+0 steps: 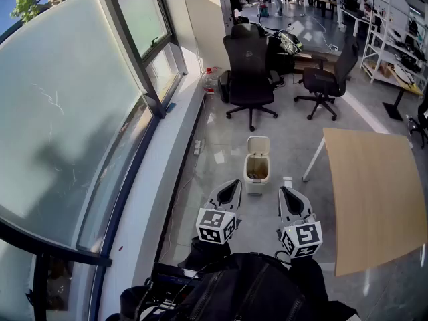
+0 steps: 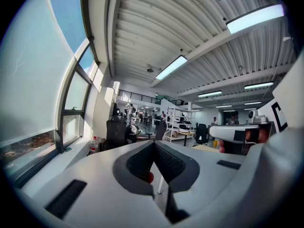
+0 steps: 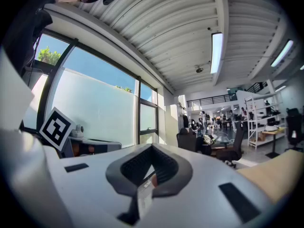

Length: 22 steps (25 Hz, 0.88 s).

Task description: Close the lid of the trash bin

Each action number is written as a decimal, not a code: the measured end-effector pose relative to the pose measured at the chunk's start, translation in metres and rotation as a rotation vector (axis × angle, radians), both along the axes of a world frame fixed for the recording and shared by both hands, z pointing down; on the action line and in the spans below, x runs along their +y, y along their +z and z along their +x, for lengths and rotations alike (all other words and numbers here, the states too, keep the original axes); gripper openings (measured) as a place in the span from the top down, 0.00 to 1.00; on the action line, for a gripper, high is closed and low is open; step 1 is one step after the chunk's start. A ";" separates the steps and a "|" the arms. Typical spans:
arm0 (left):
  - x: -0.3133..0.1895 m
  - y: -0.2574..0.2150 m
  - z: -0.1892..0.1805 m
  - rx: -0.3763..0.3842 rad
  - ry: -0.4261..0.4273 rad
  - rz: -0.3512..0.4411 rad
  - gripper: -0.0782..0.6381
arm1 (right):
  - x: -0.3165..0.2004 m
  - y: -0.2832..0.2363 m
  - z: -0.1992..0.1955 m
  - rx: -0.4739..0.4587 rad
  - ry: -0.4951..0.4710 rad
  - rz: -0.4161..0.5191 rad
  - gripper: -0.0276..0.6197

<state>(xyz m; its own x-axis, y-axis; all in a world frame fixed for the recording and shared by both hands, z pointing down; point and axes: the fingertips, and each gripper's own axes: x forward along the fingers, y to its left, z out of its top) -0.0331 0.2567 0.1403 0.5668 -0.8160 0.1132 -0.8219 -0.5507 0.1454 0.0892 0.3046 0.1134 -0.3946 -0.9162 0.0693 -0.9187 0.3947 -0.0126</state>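
The person's dark clothing (image 1: 234,286) fills the bottom of the head view, on the near side of the trash bin (image 1: 256,172), and covers the hands behind both marker cubes. A light wooden surface (image 1: 374,199) on white legs, right of the bin, is cut off by the picture's edge. In each gripper view the tool's own grey body blocks the lower half, so only the far room above the bin's level shows. The bin's inside looks brownish; what lies in it cannot be made out. A small white thing (image 1: 287,180) just right of the bin is too small to tell.

The bin stands on the polished grey floor (image 1: 281,132), its lid (image 1: 258,144) tipped up and back, the mouth open. Left of it run a pale window ledge (image 1: 174,172) and a tall window (image 1: 67,112). Beyond it stand two black office chairs (image 1: 249,65), and farther off, white shelving (image 1: 394,45).

Bare floor lies all round the bin, between ledge and surface.

The left hand-held gripper (image 1: 233,182) (image 2: 153,146) sits just short of the bin's near left corner, the right hand-held gripper (image 1: 283,190) (image 3: 152,148) near its right side. Both have tips pressed together, pinching nothing, neither touching the bin.
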 end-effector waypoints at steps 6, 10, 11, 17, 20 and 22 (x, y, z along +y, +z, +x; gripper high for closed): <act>-0.001 0.002 0.007 -0.003 0.008 0.006 0.89 | 0.000 0.004 0.006 -0.002 0.005 0.000 0.95; 0.001 0.005 0.012 -0.007 0.008 0.000 0.89 | 0.003 0.006 0.009 -0.003 0.003 -0.005 0.95; 0.002 0.005 0.014 -0.008 0.008 -0.002 0.89 | 0.003 0.007 0.010 -0.005 0.003 -0.006 0.95; 0.007 0.010 0.028 -0.009 0.009 -0.016 0.89 | 0.010 0.012 0.020 -0.028 -0.015 -0.026 0.95; 0.012 0.018 0.039 -0.019 0.016 -0.032 0.89 | 0.014 0.020 0.026 -0.033 -0.022 -0.045 0.95; 0.017 0.026 0.047 -0.028 0.021 -0.051 0.89 | 0.017 0.028 0.031 -0.038 -0.027 -0.068 0.95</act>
<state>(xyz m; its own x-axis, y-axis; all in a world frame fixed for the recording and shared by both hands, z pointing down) 0.0137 0.2734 0.1659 0.5795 -0.7970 0.1705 -0.8146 -0.5600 0.1510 0.1201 0.3221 0.1417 -0.4230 -0.8987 0.1156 -0.9059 0.4167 -0.0750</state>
